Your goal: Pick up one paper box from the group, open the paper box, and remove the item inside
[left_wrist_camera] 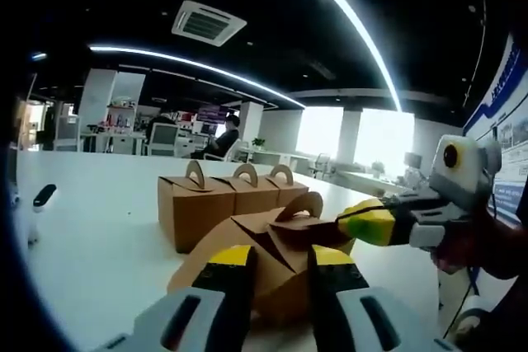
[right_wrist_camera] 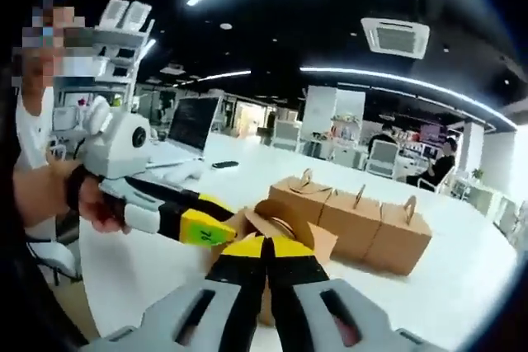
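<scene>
A long white table (left_wrist_camera: 99, 237) runs through an open office. In the left gripper view, the left gripper (left_wrist_camera: 276, 274) reaches forward low over the table's near edge, its two yellow-tipped jaws set narrowly apart and pressed against the near side of a brown paper box (left_wrist_camera: 264, 245) with a loop handle. The right gripper (left_wrist_camera: 346, 224) enters from the right, level with the box top, its yellow jaws closed on one of the box's top flaps, which stands partly lifted. A person's hand (right_wrist_camera: 99, 204) holds the left gripper's white body in the right gripper view.

In the right gripper view, the right gripper's own jaws meet almost together at the box flap, and the box's top gapes slightly; what lies inside cannot be made out.

Just beyond the held box, three more closed paper boxes (left_wrist_camera: 235, 195) stand upright in a touching row, handles up. A small dark object (left_wrist_camera: 43, 197) lies far left on the table.
</scene>
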Demonstrator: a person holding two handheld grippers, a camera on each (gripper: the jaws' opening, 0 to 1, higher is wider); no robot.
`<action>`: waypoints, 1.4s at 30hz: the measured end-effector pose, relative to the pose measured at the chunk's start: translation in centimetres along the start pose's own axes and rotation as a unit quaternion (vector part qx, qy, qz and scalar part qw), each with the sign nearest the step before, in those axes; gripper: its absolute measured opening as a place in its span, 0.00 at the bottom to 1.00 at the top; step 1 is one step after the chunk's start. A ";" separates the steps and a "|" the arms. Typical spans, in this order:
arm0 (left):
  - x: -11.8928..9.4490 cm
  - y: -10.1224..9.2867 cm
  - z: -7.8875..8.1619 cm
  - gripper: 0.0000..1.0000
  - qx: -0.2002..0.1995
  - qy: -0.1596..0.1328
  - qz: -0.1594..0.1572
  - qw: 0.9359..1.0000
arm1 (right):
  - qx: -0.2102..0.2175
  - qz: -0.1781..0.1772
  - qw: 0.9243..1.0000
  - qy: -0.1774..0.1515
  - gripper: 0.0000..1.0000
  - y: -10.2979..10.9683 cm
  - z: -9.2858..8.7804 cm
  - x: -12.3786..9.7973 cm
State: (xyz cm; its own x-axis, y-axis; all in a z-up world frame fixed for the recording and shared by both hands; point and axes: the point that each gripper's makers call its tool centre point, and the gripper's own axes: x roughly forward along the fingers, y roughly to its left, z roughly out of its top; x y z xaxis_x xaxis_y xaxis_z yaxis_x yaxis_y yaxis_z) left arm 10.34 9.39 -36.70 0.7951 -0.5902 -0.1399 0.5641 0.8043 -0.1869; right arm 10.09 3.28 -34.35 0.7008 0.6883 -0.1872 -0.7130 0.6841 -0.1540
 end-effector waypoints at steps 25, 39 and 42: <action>0.1 0.2 0.0 0.28 -0.006 0.000 -0.003 1.000 | -0.296 0.016 0.952 0.074 0.13 2.3 0.8 1.6; 0.1 0.2 -0.1 0.28 -0.010 -0.002 -0.004 1.000 | -0.405 0.063 0.900 0.146 0.13 2.7 -0.2 2.6; 0.1 0.1 -0.1 0.28 -0.009 -0.002 -0.004 1.000 | -0.423 0.069 0.890 0.158 0.12 2.5 -0.4 3.0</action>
State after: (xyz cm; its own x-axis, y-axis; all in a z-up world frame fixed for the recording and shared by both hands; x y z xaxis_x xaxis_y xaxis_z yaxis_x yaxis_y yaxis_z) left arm 10.44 9.40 -36.79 0.7916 -0.5958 -0.1353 0.5660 0.7985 -0.2048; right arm 10.42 6.99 -35.64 0.6593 0.5585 -0.5034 -0.6469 0.0800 -0.7584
